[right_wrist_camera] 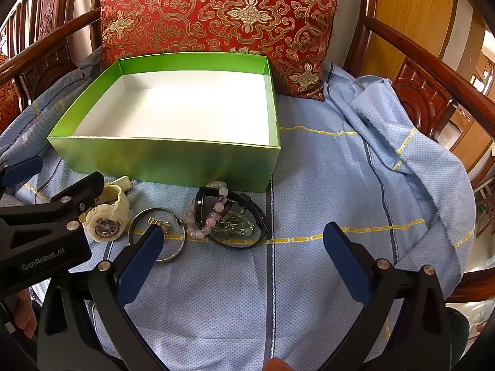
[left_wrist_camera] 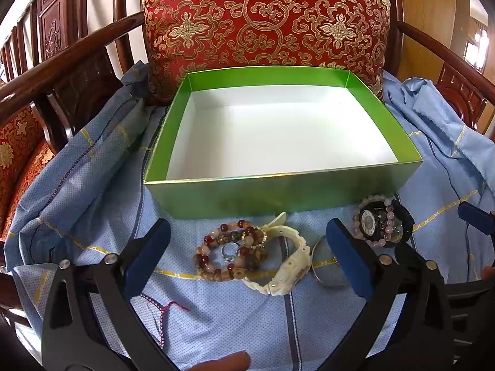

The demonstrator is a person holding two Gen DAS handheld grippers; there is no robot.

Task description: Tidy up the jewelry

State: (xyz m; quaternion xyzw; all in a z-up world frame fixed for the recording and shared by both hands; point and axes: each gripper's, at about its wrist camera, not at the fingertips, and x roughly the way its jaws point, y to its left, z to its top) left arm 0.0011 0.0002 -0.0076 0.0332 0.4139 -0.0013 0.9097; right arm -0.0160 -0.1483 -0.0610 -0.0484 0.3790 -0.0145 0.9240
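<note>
Both tools spread wide, holding nothing: left tool point(left_wrist_camera: 247, 247) hovers over the beaded bracelets point(left_wrist_camera: 230, 249) & cream watch point(left_wrist_camera: 289, 262); right tool point(right_wrist_camera: 244, 247) sits near side of the black watch w/ pink beads point(right_wrist_camera: 216, 213). Silver bangle point(right_wrist_camera: 156, 235) lies between the watches. All jewelry on blue cloth point(right_wrist_camera: 324, 185), just near of the green box point(left_wrist_camera: 278, 198), white inside. Red cushion point(left_wrist_camera: 266, 18) far behind.
</note>
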